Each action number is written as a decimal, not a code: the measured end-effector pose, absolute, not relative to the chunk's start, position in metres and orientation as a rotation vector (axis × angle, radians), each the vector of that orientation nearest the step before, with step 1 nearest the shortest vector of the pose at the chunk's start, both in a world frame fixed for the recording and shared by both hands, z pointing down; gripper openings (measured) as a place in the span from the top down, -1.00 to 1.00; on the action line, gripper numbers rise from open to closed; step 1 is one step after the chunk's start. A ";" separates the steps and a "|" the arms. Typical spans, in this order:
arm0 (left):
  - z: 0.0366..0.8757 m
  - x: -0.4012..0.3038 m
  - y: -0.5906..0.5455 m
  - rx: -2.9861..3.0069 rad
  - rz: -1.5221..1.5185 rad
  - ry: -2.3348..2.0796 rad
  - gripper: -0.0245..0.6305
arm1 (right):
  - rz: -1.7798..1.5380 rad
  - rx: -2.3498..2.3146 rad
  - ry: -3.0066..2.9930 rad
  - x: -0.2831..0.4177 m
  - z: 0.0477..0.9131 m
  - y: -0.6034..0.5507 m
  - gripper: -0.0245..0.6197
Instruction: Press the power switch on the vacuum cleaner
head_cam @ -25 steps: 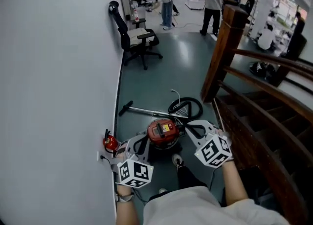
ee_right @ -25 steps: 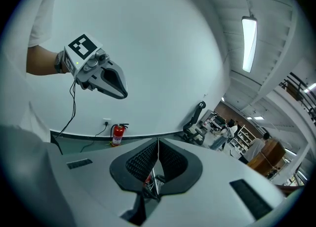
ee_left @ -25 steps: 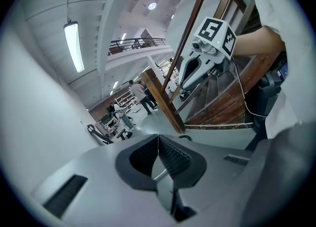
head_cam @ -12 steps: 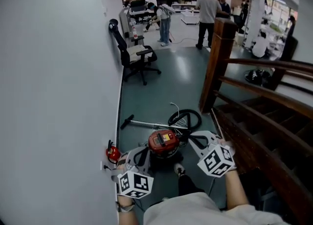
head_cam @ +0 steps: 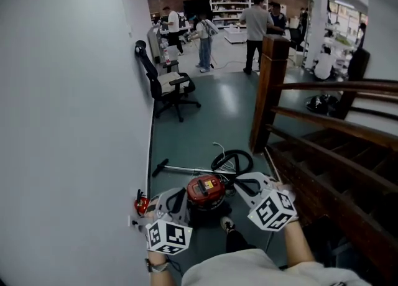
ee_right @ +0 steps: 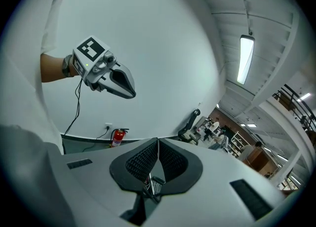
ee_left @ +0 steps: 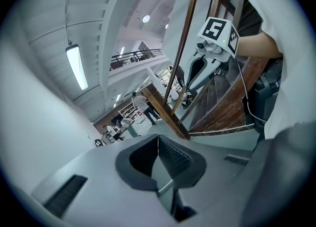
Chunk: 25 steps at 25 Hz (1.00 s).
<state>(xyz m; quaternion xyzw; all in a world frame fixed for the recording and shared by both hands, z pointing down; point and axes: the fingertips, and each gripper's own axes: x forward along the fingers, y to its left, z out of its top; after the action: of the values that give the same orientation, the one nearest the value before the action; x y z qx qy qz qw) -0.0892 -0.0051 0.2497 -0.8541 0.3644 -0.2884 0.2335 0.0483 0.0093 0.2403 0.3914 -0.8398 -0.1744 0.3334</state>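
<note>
Vacuum cleaner (head_cam: 206,191): red canister on the grey-green floor (head_cam: 205,129), near the white wall (head_cam: 74,104). In the head view it sits between the 2 grippers.
- **Top of canister:** carries a yellow label and a dark handle. The print is too small to read and the power switch can't be picked out.
- **Hose and wand:** black hose (head_cam: 231,160) loops behind the canister, and the wand (head_cam: 186,168) lies flat beside it.

Left hand-held gripper (ee_left: 158,141): jaws pressed together, nothing between them.

Right hand-held gripper (ee_right: 158,144): likewise closed and empty.

Both marker cubes show black-and-white square patterns only (no lettering). Neither gripper view catches the vacuum.

Red fire extinguisher (head_cam: 142,205) stands against the wall, its label illegible. The person's torso cuts off the bottom of the head view.
</note>
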 end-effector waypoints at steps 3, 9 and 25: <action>0.241 -0.088 -0.001 -2.335 -0.775 0.994 0.91 | -0.472 1.017 -2.193 0.046 0.235 0.018 0.83; 0.238 -0.091 0.012 -2.318 -0.794 0.973 0.91 | -0.483 1.027 -2.190 0.047 0.227 0.033 0.83; 0.229 -0.089 0.017 -2.302 -0.784 0.966 0.92 | -0.519 1.052 -2.180 0.049 0.212 0.031 0.84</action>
<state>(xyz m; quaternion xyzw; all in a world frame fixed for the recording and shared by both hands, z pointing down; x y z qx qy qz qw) -0.0888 0.0170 0.2294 -0.8496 0.3564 -0.2894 0.2595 0.0489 0.0314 0.2125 0.4017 -0.8323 -0.1980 0.3267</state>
